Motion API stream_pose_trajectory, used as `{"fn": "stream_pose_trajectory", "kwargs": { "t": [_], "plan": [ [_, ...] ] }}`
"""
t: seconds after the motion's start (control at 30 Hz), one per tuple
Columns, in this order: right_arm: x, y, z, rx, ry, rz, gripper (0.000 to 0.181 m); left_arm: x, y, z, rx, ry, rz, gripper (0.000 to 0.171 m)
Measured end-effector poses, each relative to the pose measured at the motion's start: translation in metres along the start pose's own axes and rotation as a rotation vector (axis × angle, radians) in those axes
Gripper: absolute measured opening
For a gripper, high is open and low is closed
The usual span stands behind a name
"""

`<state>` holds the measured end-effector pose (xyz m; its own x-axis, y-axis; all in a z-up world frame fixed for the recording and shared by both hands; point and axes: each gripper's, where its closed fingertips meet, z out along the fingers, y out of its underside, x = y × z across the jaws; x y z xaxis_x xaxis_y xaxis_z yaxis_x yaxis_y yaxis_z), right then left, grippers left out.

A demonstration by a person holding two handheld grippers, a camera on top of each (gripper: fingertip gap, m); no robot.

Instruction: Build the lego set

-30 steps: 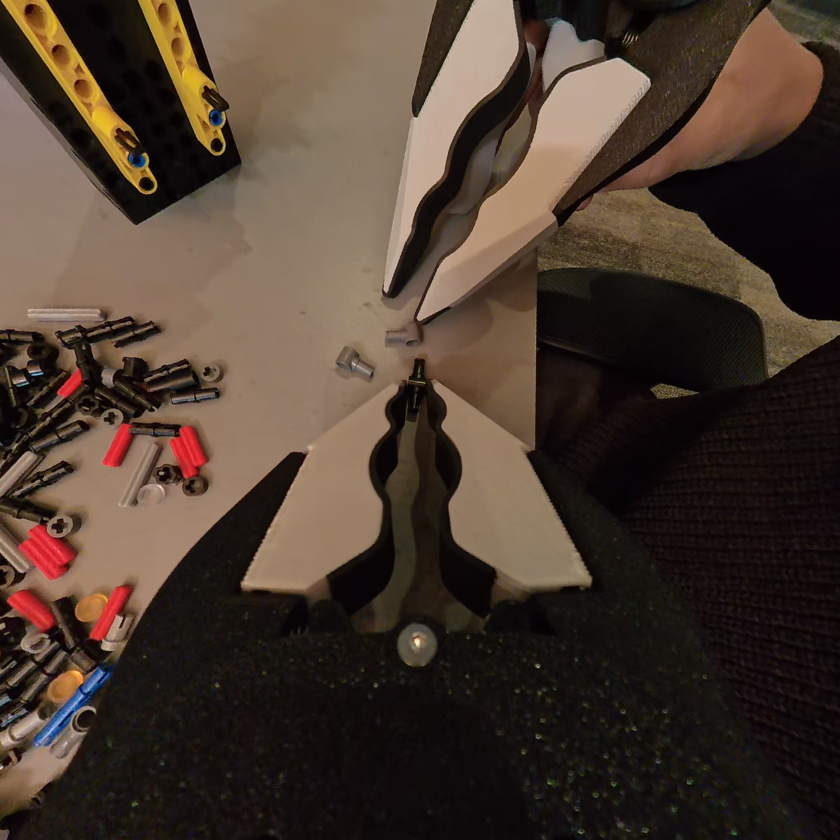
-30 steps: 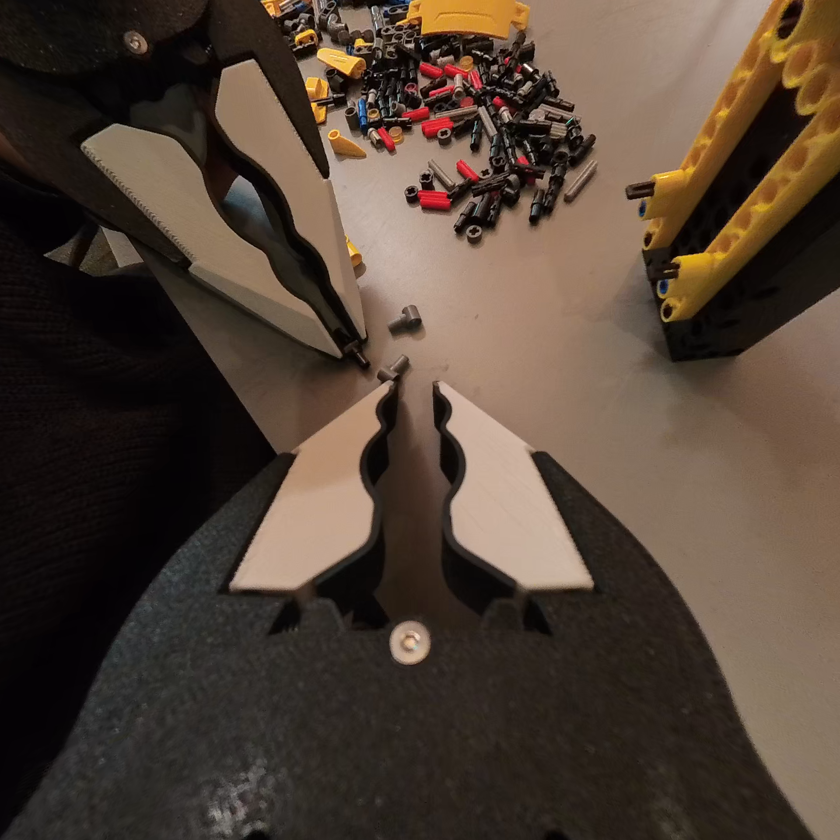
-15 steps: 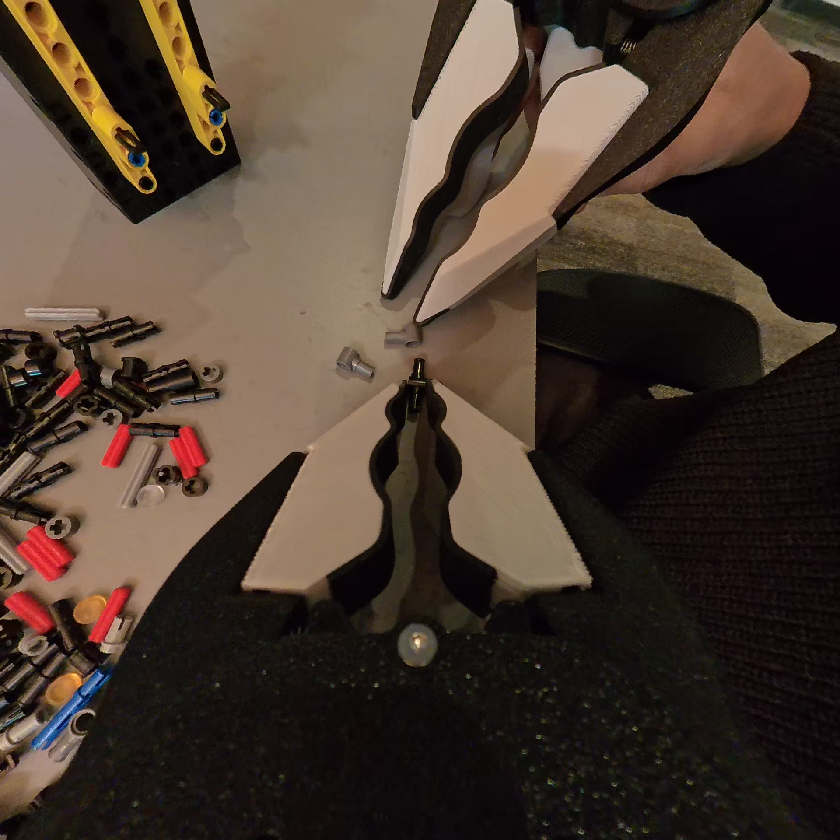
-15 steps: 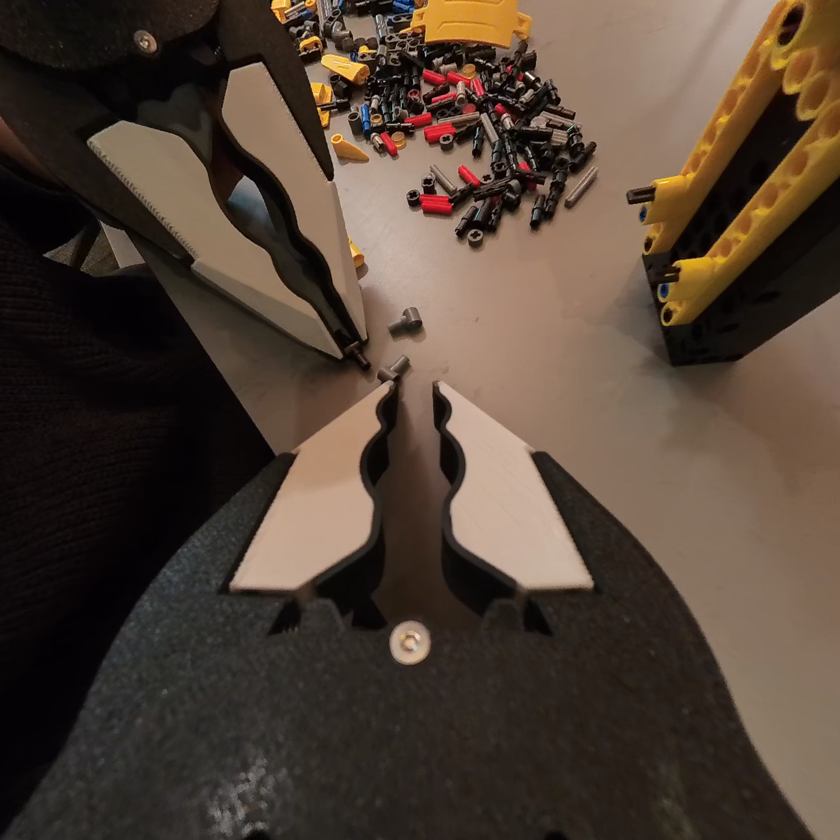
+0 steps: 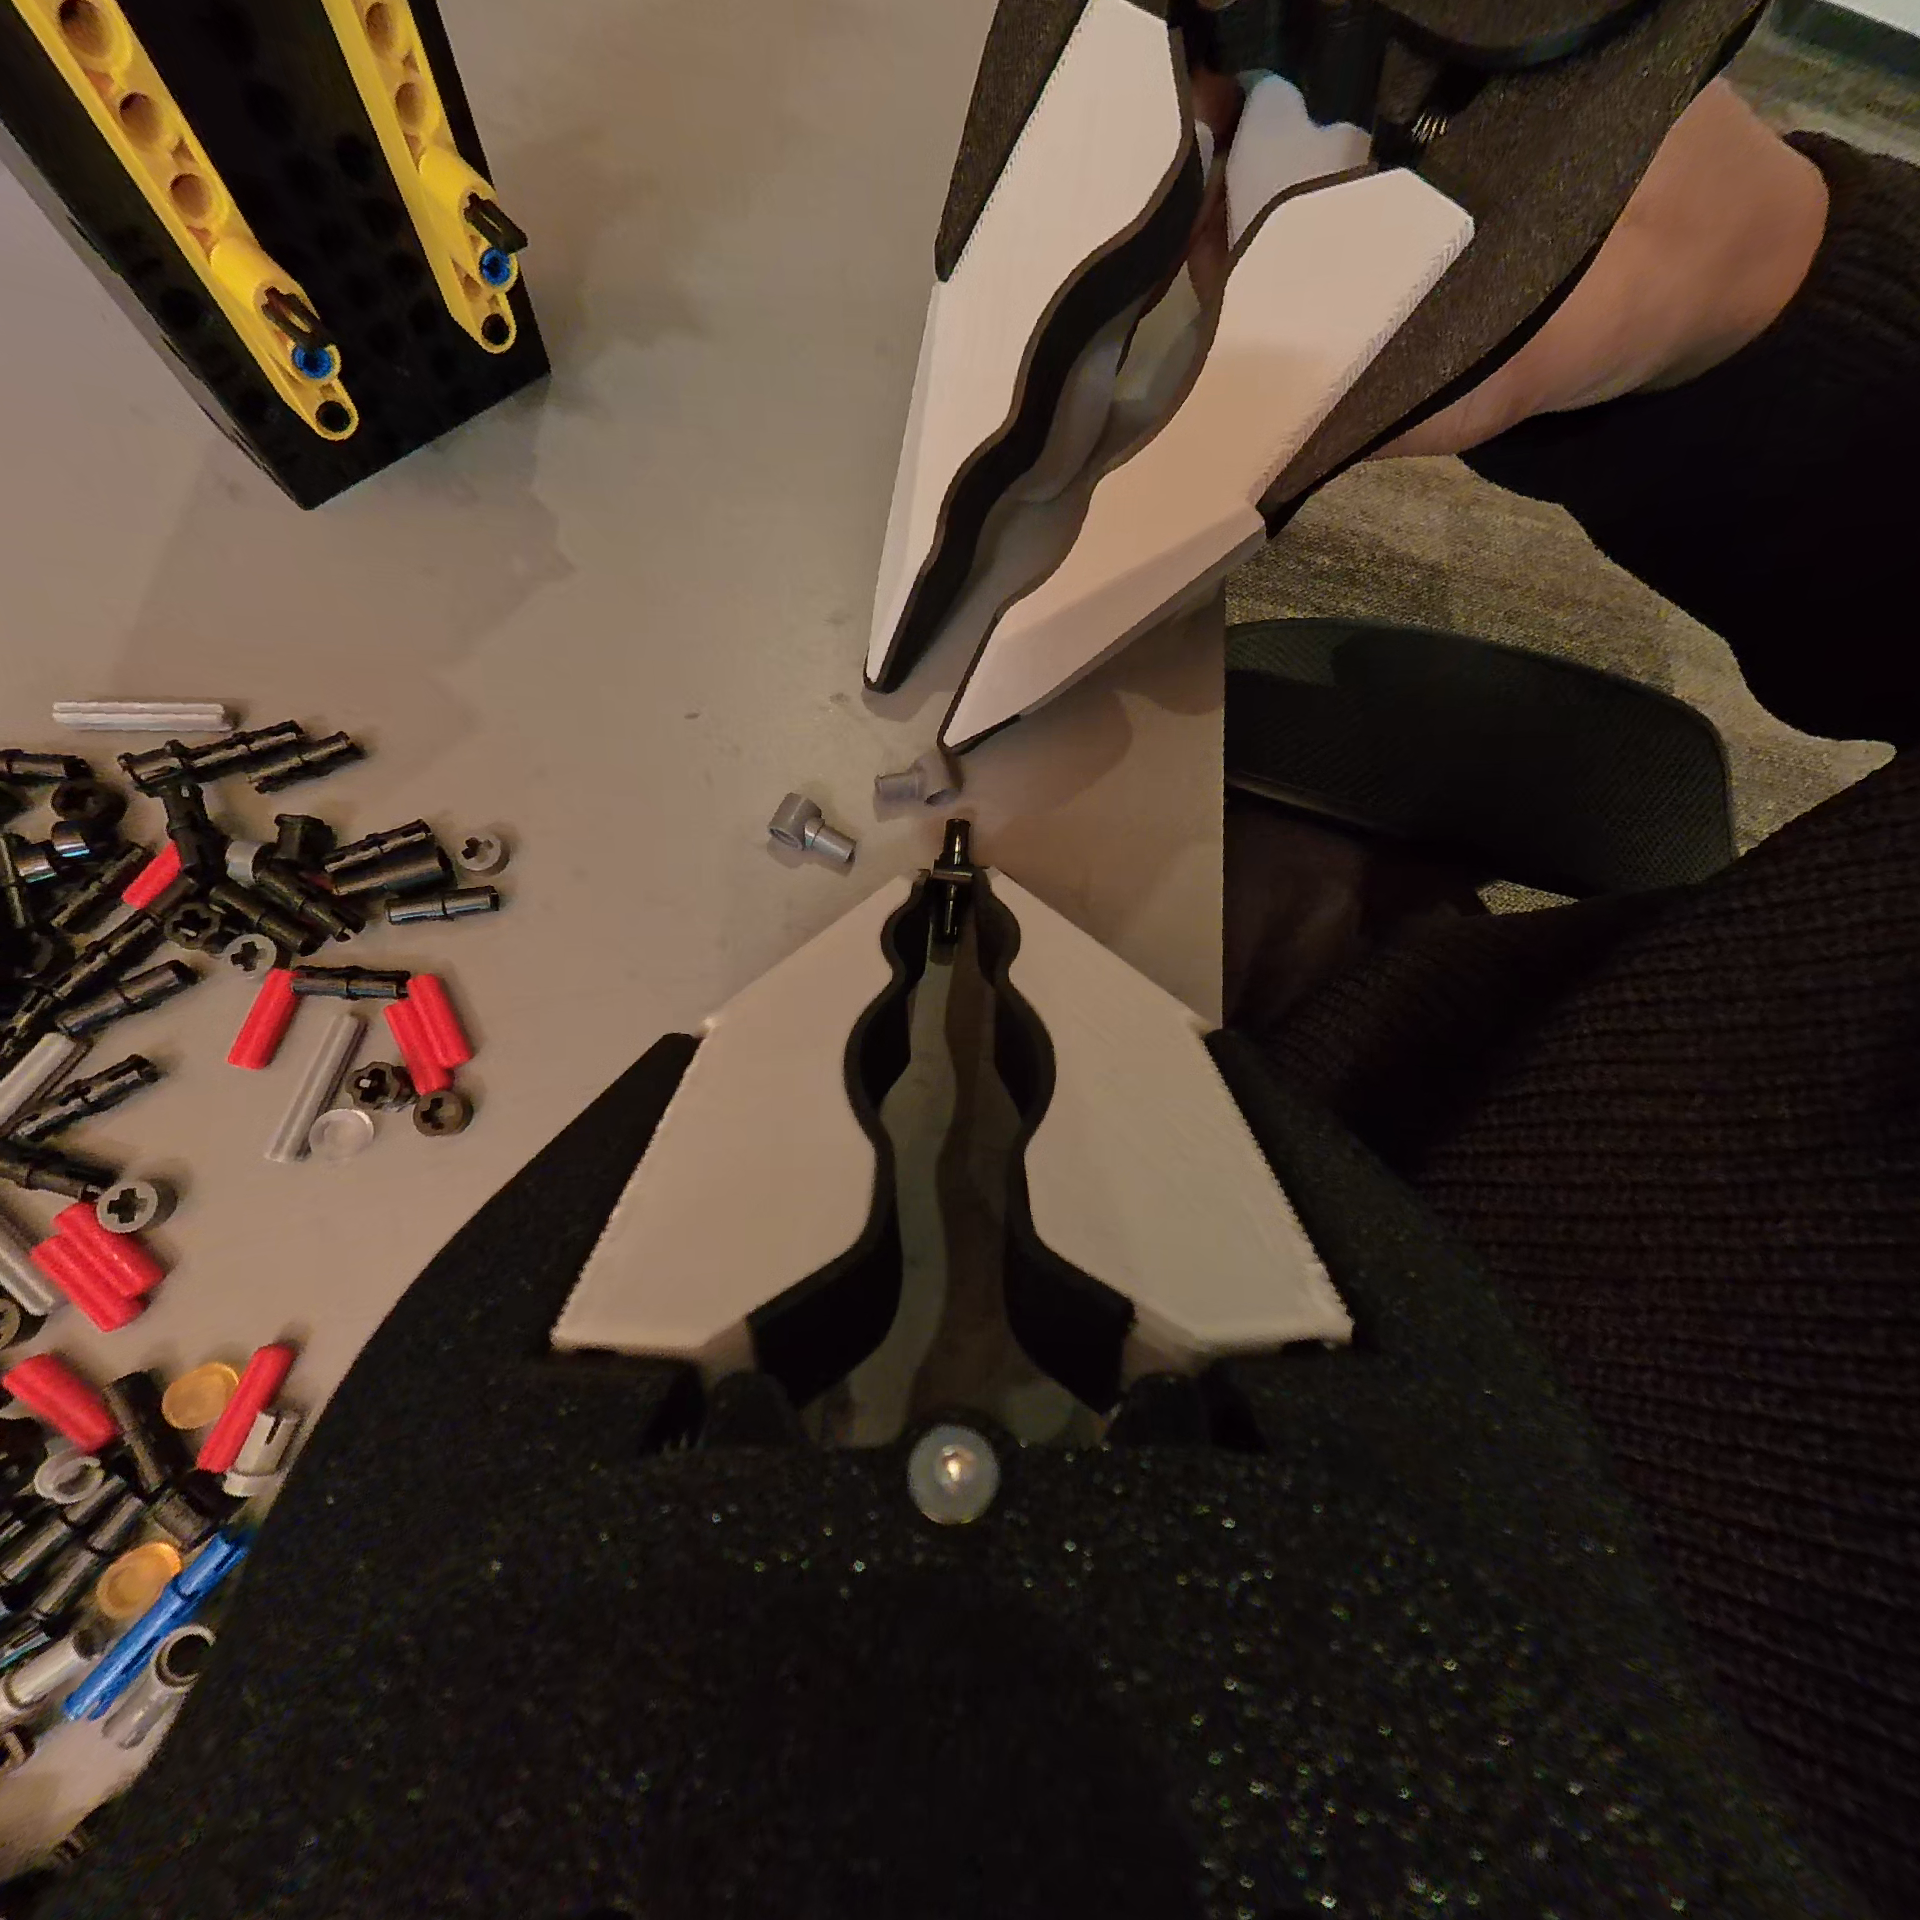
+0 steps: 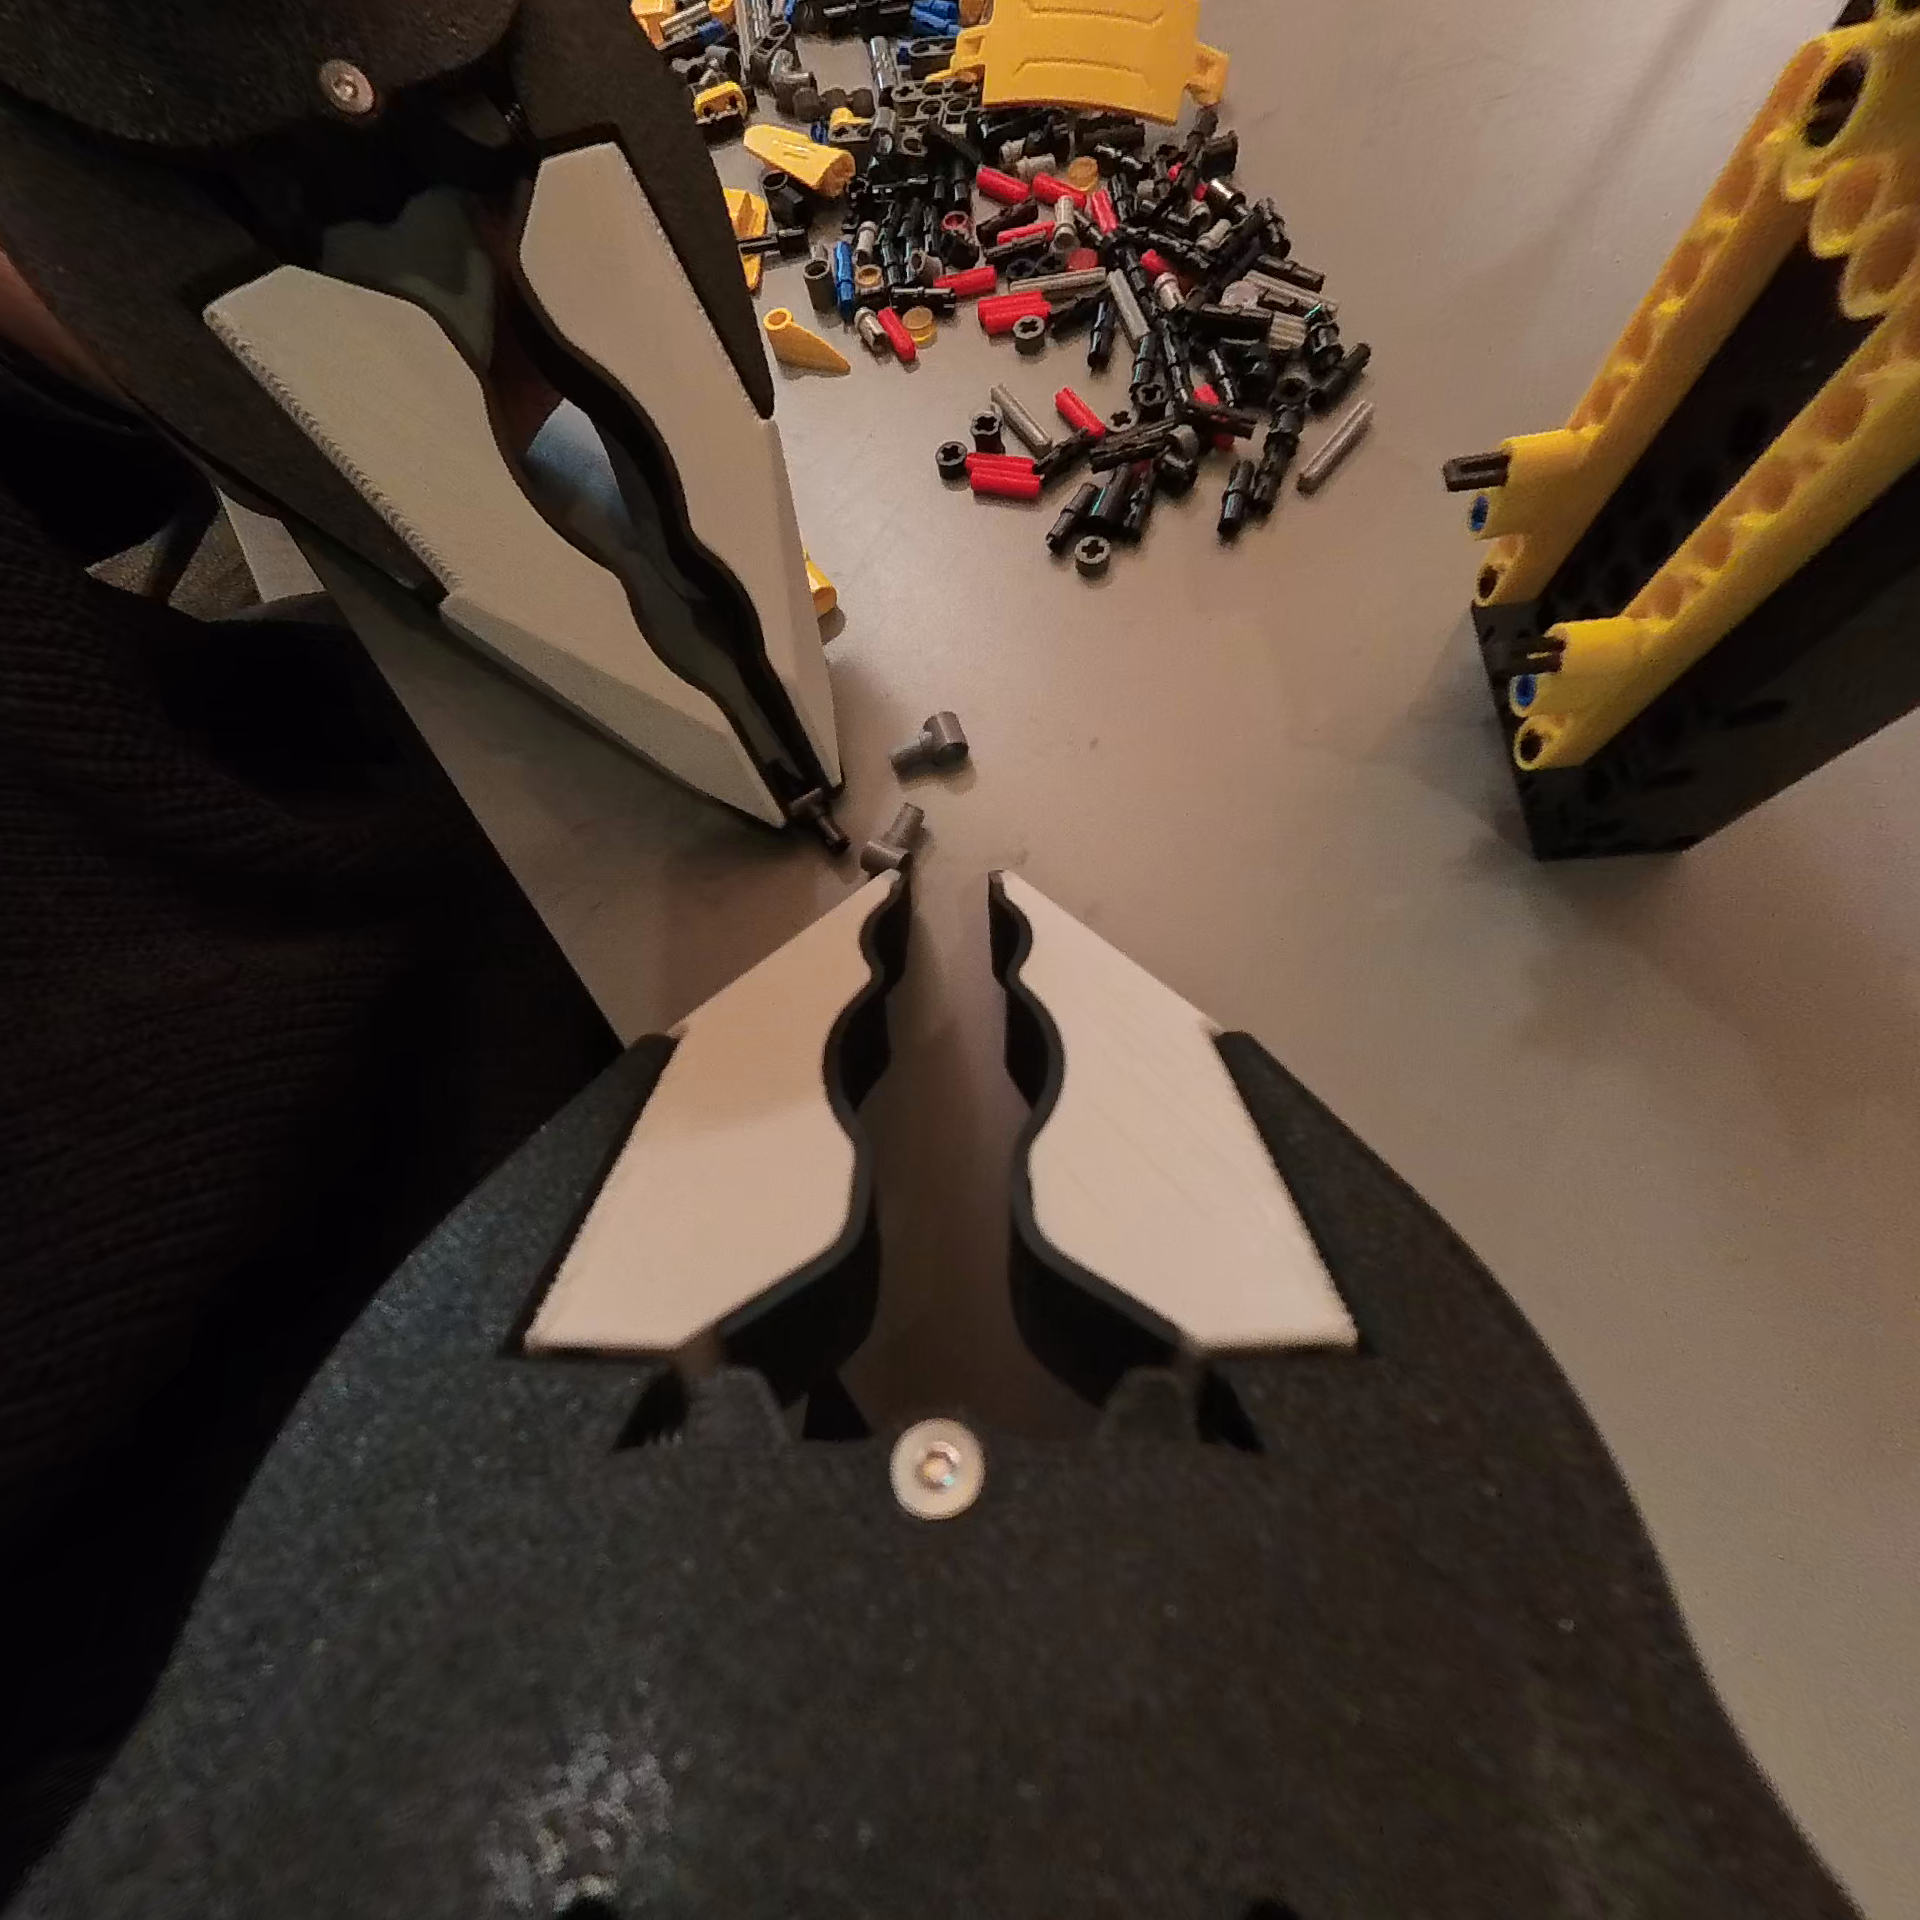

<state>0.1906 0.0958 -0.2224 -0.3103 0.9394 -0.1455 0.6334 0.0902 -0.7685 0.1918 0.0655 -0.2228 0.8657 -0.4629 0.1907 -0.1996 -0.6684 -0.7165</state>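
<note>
My left gripper (image 5: 948, 878) is shut on a small black pin (image 5: 950, 854) that sticks out past its tips. It also shows in the right wrist view (image 6: 805, 805) at the upper left, with the pin (image 6: 823, 823). My right gripper (image 6: 943, 878) is open a little and empty, low over the table, its left tip next to a small grey connector (image 6: 894, 840). In the left wrist view the right gripper (image 5: 920, 717) points down at that connector (image 5: 912, 785). A second grey connector (image 5: 808, 831) lies just left of it, also in the right wrist view (image 6: 933, 744).
A black block with two yellow holed beams (image 5: 260, 239) stands on the grey table (image 5: 644, 499), also in the right wrist view (image 6: 1704, 582). A heap of small black, red, grey and yellow parts (image 6: 1101, 281) lies beyond. The table's edge (image 5: 1222, 831) and a black chair (image 5: 1475, 748) are close by. Both grippers' tips are close together, under 4 cm apart.
Almost nothing has moved. The right gripper has lifted and shifted very slightly above the grey connector. The left gripper holds the black pin still.
</note>
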Motion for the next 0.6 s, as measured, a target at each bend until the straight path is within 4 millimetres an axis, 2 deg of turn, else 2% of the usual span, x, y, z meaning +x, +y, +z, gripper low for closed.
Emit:
{"fn": "stream_pose_trajectory", "kwargs": {
  "t": [0.5,0.6],
  "plan": [
    [-0.0002,-0.0008,-0.0004,0.009,-0.008,0.01,0.015,0.0,0.0001,-0.0002,0.005,0.006,-0.007,0.007],
    [-0.0048,-0.0022,-0.0013,0.018,-0.061,0.071,0.016,0.0,0.0003,-0.0003,0.006,0.002,-0.004,0.007]
  ]
}}
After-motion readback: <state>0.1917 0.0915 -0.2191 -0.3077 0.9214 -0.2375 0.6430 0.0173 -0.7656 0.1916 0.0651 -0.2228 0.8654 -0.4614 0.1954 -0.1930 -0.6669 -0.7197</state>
